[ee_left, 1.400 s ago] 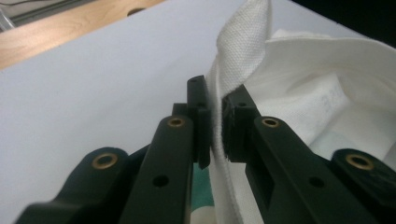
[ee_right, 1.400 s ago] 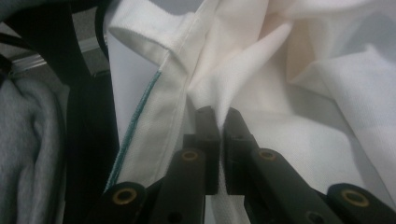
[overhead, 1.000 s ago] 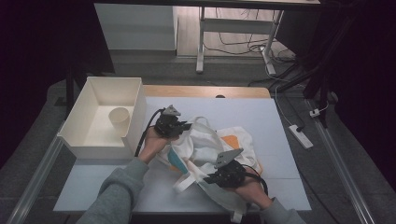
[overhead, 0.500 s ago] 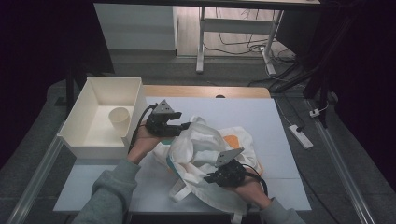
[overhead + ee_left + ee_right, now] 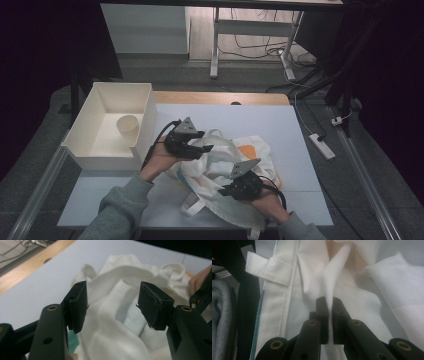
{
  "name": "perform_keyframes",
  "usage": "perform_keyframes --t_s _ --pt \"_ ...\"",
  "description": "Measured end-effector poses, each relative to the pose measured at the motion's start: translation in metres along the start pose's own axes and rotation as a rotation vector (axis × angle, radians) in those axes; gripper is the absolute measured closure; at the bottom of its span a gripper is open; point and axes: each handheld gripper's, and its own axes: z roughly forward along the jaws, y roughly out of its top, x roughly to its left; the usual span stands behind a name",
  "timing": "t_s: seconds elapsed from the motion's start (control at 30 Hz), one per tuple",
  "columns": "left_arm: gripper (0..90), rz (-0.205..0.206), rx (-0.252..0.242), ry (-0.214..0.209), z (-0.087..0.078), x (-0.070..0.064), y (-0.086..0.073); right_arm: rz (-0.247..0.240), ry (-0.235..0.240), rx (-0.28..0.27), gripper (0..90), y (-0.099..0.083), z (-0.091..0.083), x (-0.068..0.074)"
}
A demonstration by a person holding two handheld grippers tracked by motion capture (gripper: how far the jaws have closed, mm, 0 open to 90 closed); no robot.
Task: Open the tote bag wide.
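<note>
Cloth everywhere here: a crumpled white bag (image 5: 220, 170) lies heaped on the pale worktop (image 5: 280, 125), near its front edge and between the two hands. The right tongs (image 5: 226, 190) have their jaws clamped hard on a raised fold of the bag's fabric (image 5: 329, 297), and the right gripper view shows that ridge pinched tight between the two black pads, with a stitched hem and a small loop tab (image 5: 265, 267) off to one side. The left tongs (image 5: 206, 148) are spread wide open, nothing between them; they hover over the bag's upper part, the white cloth (image 5: 112, 322) bulging up in the gap without touching either pad. An orange patch (image 5: 247, 151) peeks out at the bag's far side, a teal edge (image 5: 183, 172) at its near left. Off to the left stands a white box (image 5: 82, 150), just beside the bag, with a small paper cup (image 5: 128, 126) upright inside it.
</note>
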Motion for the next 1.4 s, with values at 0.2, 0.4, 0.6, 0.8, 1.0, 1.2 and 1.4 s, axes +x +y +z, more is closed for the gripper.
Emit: perform_keyframes --t_s 0.2,0.4,0.6,0.8,1.0,1.2,1.4 --pt "41.1 0.012 0.064 -0.009 0.017 -0.002 -0.006 0.003 0.002 -0.001 85.5 -0.001 0.0 0.0" --pt "41.3 0.027 0.119 0.007 0.029 -0.002 -0.011 -0.001 -0.002 0.006 85.4 -0.001 0.002 0.0" --pt "42.0 0.032 0.184 -0.008 0.041 0.002 -0.019 0.002 -0.001 0.017 85.4 -0.001 0.003 0.0" --pt "52.6 0.02 0.219 -0.017 0.05 0.006 -0.024 -0.005 -0.004 0.027 85.3 -0.002 0.005 0.0" --pt "79.1 0.059 0.231 0.012 0.054 0.003 -0.027 -0.01 -0.01 0.028 85.3 -0.002 0.005 0.0" --pt "85.4 0.025 0.124 0.038 0.046 0.008 -0.022 -0.011 -0.001 0.021 86.2 0.001 0.002 0.004" --pt "86.3 -0.038 0.013 0.064 0.041 0.015 -0.01 -0.035 -0.012 0.009 86.9 0.001 -0.007 0.021"
